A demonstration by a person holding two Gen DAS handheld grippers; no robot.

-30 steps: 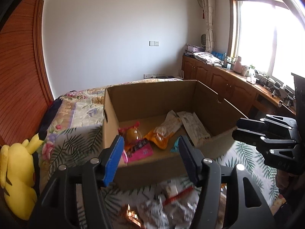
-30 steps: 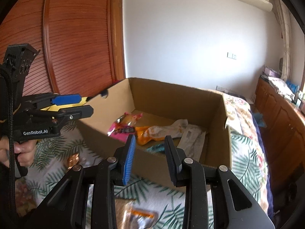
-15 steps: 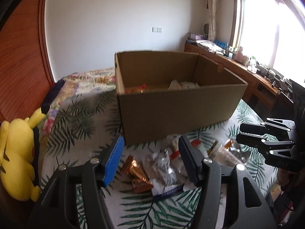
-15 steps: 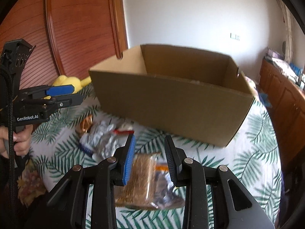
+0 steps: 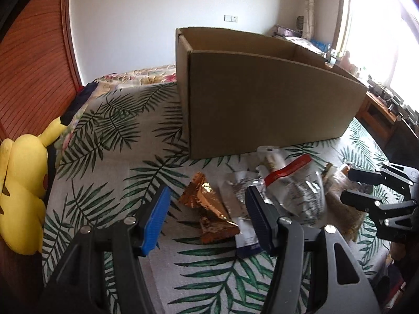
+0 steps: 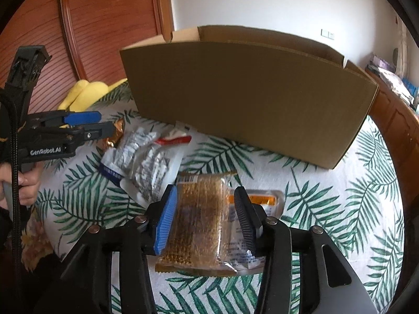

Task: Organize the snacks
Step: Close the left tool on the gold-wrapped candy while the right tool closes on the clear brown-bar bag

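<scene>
A large open cardboard box stands on the leaf-print bedspread; from this low angle its inside is hidden. Loose snacks lie in front of it. My left gripper is open, hovering over a copper foil packet beside silver packets and a clear bag with a red strip. My right gripper hangs low over a clear-wrapped brown snack packet, which lies between its opening jaws; the pads do not press on it. An orange-labelled packet lies partly under it.
A yellow plush toy lies at the bed's left edge by a wooden slatted panel. Wooden cabinets run along the right under a bright window. A person's hand holds the left gripper next to the snacks.
Both grippers came down from above the box's opening to the snacks lying in front of it. The right gripper's jaws have widened around the brown packet.
</scene>
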